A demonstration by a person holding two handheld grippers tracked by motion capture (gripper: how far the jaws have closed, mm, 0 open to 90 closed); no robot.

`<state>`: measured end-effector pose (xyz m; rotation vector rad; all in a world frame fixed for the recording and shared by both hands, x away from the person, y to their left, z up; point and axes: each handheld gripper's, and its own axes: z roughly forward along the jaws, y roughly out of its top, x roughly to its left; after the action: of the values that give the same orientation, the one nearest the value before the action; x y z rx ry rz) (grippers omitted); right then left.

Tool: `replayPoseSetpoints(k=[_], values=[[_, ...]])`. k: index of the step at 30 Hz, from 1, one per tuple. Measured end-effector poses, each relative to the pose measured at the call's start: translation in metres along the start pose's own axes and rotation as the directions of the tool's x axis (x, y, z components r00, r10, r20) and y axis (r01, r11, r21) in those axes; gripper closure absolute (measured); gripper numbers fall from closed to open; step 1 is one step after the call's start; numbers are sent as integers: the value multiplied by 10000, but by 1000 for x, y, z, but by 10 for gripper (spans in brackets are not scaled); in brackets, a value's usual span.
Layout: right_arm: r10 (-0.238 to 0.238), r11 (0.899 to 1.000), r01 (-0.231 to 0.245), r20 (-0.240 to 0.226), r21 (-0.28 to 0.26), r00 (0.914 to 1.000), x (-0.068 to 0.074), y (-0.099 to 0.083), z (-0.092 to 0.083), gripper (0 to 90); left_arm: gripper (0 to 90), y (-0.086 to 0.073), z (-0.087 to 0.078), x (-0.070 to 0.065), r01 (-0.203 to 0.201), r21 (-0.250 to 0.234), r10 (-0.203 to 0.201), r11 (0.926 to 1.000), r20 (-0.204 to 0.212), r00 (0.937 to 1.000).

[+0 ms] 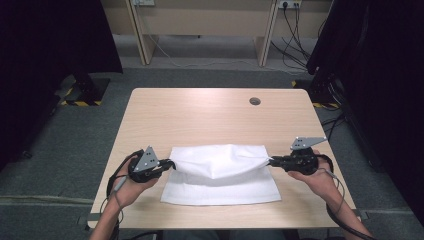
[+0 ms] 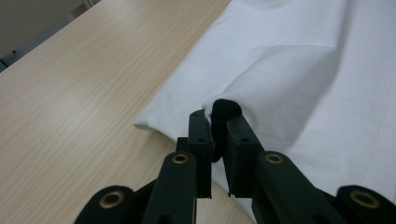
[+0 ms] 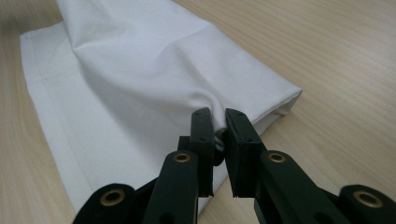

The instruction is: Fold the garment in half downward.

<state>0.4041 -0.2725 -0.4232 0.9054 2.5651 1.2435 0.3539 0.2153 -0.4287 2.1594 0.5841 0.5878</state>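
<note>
A white cloth (image 1: 220,172) lies on the near half of the wooden table (image 1: 210,112), its far half folded over toward me and lifted into a sagging fold. My left gripper (image 1: 169,164) is shut on the fold's left corner. The left gripper view has that white cloth (image 2: 299,79) bunched between the black jaws of the left gripper (image 2: 219,119). My right gripper (image 1: 272,161) is shut on the fold's right corner, with the white cloth (image 3: 140,74) pinched between the jaws of the right gripper (image 3: 219,122). Both hands sit low over the table at the cloth's two sides.
A round cable hole (image 1: 255,101) sits in the table's far right part. Dark curtains and stands flank the table on both sides, and cables trail across the grey floor behind it. Bare tabletop lies beyond the cloth.
</note>
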Motion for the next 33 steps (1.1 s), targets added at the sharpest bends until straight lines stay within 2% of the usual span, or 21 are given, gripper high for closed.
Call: replayPoseSetpoints(k=[14,27,33], values=[[-228,9995,233,-248,217,9994,9,-10,-5,824,813,-4,-11,-11,-6,-108,9,9999,195,9998],[-496,9971,523,-481,559,9976,14,-19,-9,822,811,-15,-11,-22,28,88,-32,10000,479,9988],[-674,9930,733,-651,931,9956,16,-24,-7,818,810,-21,-7,-27,-44,430,11,9991,754,9972]])
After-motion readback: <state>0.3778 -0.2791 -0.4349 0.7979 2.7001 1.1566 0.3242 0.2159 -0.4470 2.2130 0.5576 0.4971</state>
